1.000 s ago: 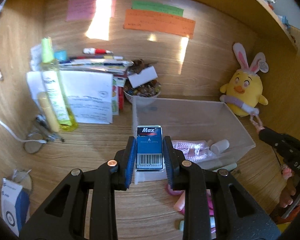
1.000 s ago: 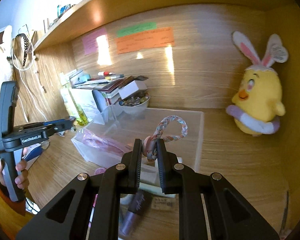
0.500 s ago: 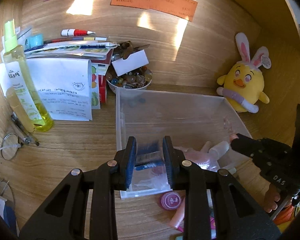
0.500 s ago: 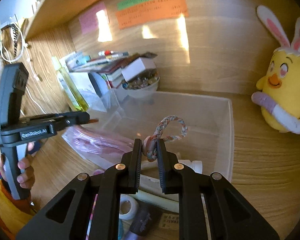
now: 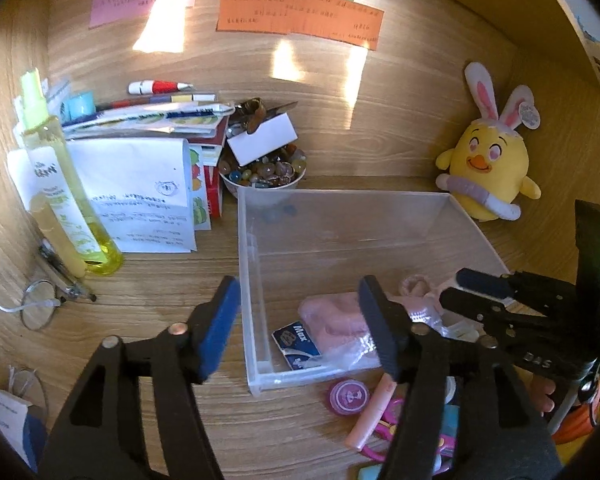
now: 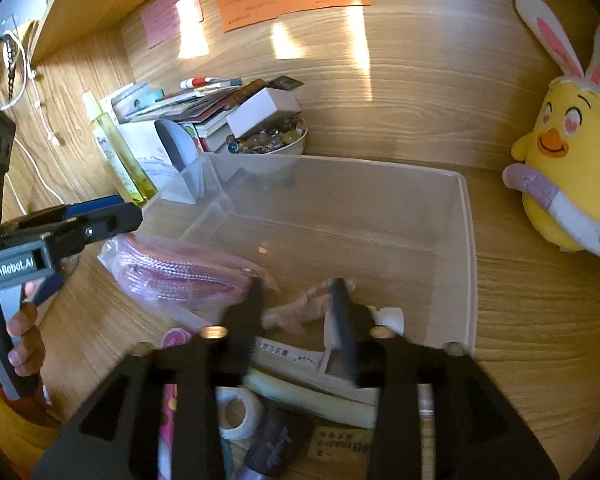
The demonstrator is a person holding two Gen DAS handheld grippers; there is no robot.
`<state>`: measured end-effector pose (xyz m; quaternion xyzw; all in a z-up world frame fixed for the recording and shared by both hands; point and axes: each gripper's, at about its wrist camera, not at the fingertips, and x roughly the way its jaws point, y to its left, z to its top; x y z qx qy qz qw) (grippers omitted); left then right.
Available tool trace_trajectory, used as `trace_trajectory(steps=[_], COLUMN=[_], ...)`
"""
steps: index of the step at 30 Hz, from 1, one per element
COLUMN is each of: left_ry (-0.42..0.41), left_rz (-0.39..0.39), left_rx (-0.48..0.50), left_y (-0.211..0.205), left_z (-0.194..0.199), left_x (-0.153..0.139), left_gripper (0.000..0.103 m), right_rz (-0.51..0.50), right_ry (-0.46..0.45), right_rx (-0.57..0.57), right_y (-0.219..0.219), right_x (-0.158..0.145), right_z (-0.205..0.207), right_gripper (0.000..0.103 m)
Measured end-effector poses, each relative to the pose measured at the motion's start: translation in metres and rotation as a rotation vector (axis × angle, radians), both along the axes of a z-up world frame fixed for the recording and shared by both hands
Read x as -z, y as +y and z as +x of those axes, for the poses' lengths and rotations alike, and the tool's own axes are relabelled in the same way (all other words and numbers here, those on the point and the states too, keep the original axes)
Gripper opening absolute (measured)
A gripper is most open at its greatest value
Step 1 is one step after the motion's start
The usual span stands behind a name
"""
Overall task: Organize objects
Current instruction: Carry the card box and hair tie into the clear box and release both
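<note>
A clear plastic bin (image 5: pixel 256 280) stands on the wooden desk; it also shows in the right wrist view (image 6: pixel 468 240). My left gripper (image 5: pixel 300 312) is open and empty above its near left corner. A blue Max staples box (image 5: pixel 296 344) lies inside the bin beside a pink bagged item (image 5: pixel 336 320). My right gripper (image 6: pixel 298 300) is open over the bin's near side, above a braided pink hair tie (image 6: pixel 300 312) lying inside. The pink bag (image 6: pixel 172 268) lies to the left in that view.
A yellow bunny-eared plush (image 5: pixel 488 168) sits at the back right. A bowl of marbles (image 5: pixel 264 172), stacked papers (image 5: pixel 140 184) and a yellow spray bottle (image 5: pixel 60 184) stand at the back left. Small cosmetics (image 5: pixel 348 396), a tape roll (image 6: pixel 236 412) and tubes lie in front of the bin.
My left gripper opened and dropped the Max box into the bin. My right gripper opened and let the hair tie fall into the bin.
</note>
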<state>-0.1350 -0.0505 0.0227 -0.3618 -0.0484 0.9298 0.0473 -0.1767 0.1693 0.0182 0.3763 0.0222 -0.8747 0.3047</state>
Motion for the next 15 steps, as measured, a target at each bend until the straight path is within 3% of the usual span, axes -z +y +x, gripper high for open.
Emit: trace_trajectory(steps=[3,8,15], left_ry=[0.014,0.041,0.083], left_rz=[-0.011,-0.033,-0.066], left_rx=[-0.001,-0.004,-0.005], left_y=[0.002,0.007,0.014], left_z=[0.007,0.02,0.044], left_x=[-0.004,-0.011,-0.02], left_gripper=[0.075,0.093,0.1], right_rz=[-0.009,0.01,0.003], right_ry=[0.018,0.056,0.109], right_rx=[0.009,0.013,0.037], right_y=[0.002,0.004,0.017], right_x=[-0.003,-0.009,-0.023], right_z=[0.006,0.019,0.039], right_gripper=[0.052,0.053,0.06])
